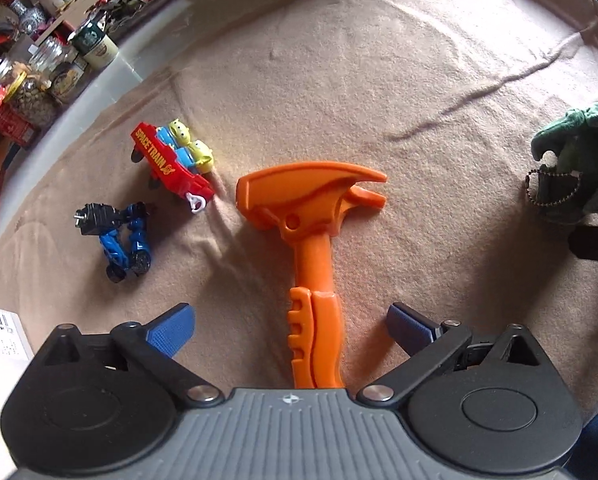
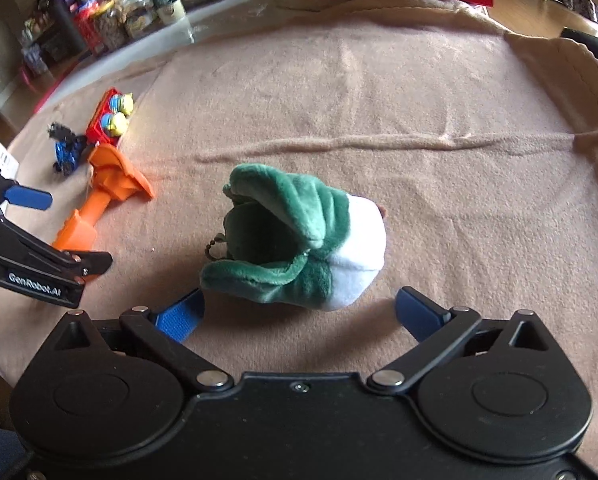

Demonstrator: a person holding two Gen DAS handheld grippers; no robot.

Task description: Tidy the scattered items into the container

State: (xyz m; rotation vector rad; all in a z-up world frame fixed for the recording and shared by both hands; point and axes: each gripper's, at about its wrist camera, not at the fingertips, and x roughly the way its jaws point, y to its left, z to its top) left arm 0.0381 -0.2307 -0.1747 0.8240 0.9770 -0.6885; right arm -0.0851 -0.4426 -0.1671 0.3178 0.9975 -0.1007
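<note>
Between your left hand-held gripper's [image 1: 291, 326] wide-open, empty jaws lies the orange toy axe [image 1: 313, 240] on the blanket [image 1: 379, 80]. It looks hard and light; pinch its handle. Your right hand-held gripper [image 2: 299, 312], open and empty, faces the soft plush toy [image 2: 299, 240].

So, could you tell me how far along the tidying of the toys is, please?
Nothing looks done: no container shows in either view. All four toys still lie on the blanket: the orange toy hammer, red train, blue robot toy and green-and-white plush. In hand: nothing yet; the left claw stands open around the hammer's handle, the right claw open before the plush. All four remain.
</note>
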